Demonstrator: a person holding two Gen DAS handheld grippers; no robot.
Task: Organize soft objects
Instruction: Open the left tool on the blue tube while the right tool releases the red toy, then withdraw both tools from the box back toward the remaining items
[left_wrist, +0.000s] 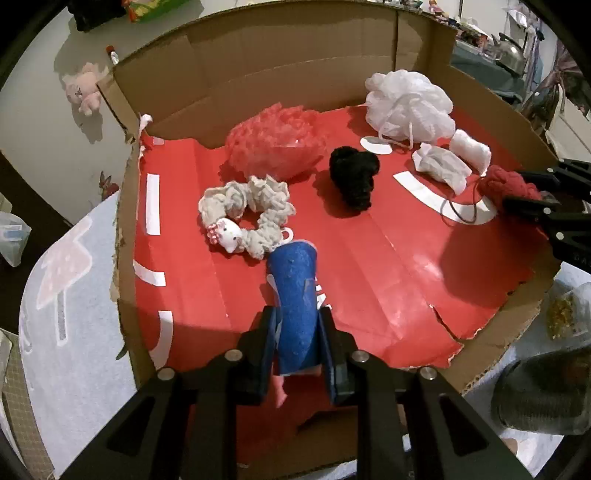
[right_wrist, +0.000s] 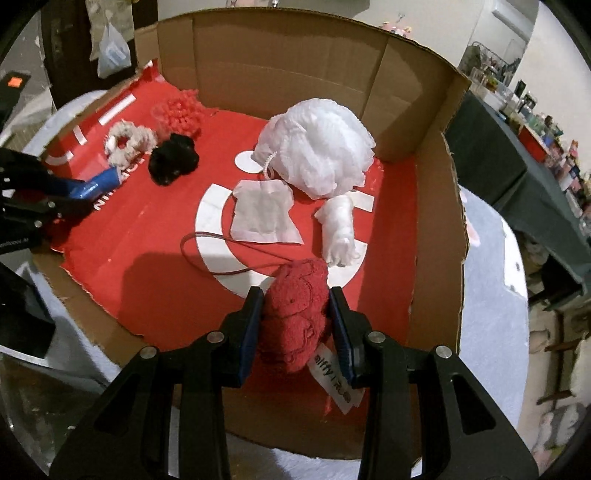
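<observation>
A: Left tongs (left_wrist: 297, 325) are clamped tight on a blue roll (left_wrist: 295, 295), its far end sticking out ahead of the fingers, a bit of pink poking out at the back!

B: And the right tongs (right_wrist: 297, 314) are squeezed onto a dark red plush (right_wrist: 295, 317), white label (right_wrist: 334, 380) hanging beneath the right finger. A thin dark cord (right_wrist: 221, 254) loops away ahead and to the left of it.

A: Both loads hang over the red liner (left_wrist: 369, 277) of the cardboard box (left_wrist: 295, 48). Just ahead of the left tongs, touching the roll's tip or very nearly, a grey knitted ring (left_wrist: 247, 210) with a small white cat head (left_wrist: 229, 236).

B: Beyond that ring, the pink mesh puff (left_wrist: 273, 144), and to its right a black fuzzy lump (left_wrist: 354, 173).

A: From the right tongs, straight ahead: a flat white cloth pouch (right_wrist: 262, 214), with a small white bundle (right_wrist: 338, 229) just right of it.

B: Behind those two, the big white mesh puff (right_wrist: 317, 147), close to the box's back wall.

A: Box sits on a pale patterned cloth (left_wrist: 74, 295) over the bench. A pink plush (left_wrist: 85, 88) lies outside, far left of the left tongs.
</observation>
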